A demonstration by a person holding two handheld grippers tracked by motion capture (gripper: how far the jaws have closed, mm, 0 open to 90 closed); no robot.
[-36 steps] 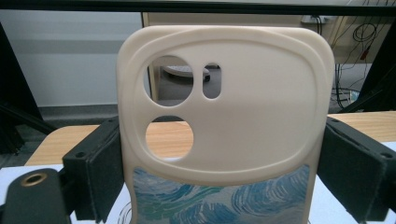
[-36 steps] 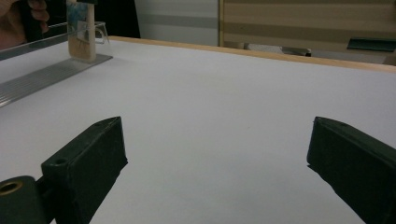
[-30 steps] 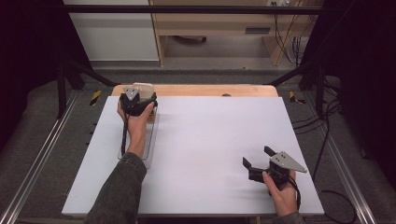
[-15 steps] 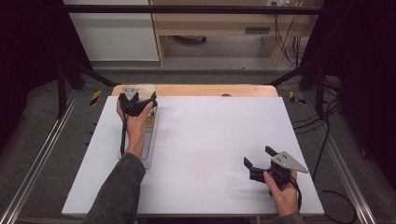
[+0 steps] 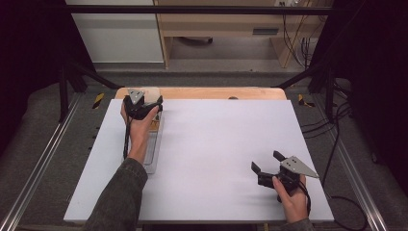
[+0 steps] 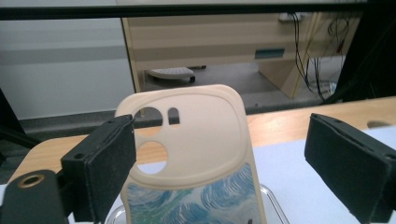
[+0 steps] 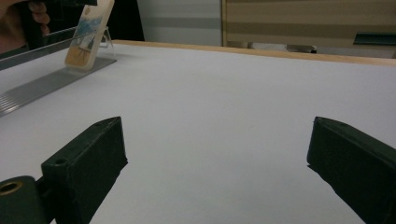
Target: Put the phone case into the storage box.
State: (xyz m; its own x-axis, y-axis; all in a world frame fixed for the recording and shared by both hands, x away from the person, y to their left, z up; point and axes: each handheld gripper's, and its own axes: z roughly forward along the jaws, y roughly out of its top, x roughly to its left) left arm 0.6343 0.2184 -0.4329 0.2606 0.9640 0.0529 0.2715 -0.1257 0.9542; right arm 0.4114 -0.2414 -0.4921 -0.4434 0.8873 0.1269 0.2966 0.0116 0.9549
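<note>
A beige phone case (image 6: 187,140) with a blue swirl painting stands upright in a clear holder (image 6: 273,200) at the table's far left. My left gripper (image 6: 219,154) is open around its top; the left pad (image 6: 109,163) is close against the case's edge and the right pad (image 6: 345,163) stands well apart. In the high view the left gripper (image 5: 144,107) sits at the far end of a grey ribbed rail (image 5: 151,149). My right gripper (image 5: 266,161) hovers open near the front right with nothing between its jaws. The right gripper view (image 7: 215,149) shows the case (image 7: 88,32) far off.
The white table top (image 5: 216,144) has a wooden strip (image 5: 216,93) along its far edge. Metal frame rails (image 5: 43,159) run down both sides, and cables (image 5: 332,144) hang off the right edge. Beyond the table stand a wooden desk and a white cabinet.
My left gripper has shifted slightly at the phone case, so its grey top plate now shows. The right gripper has stayed put.
</note>
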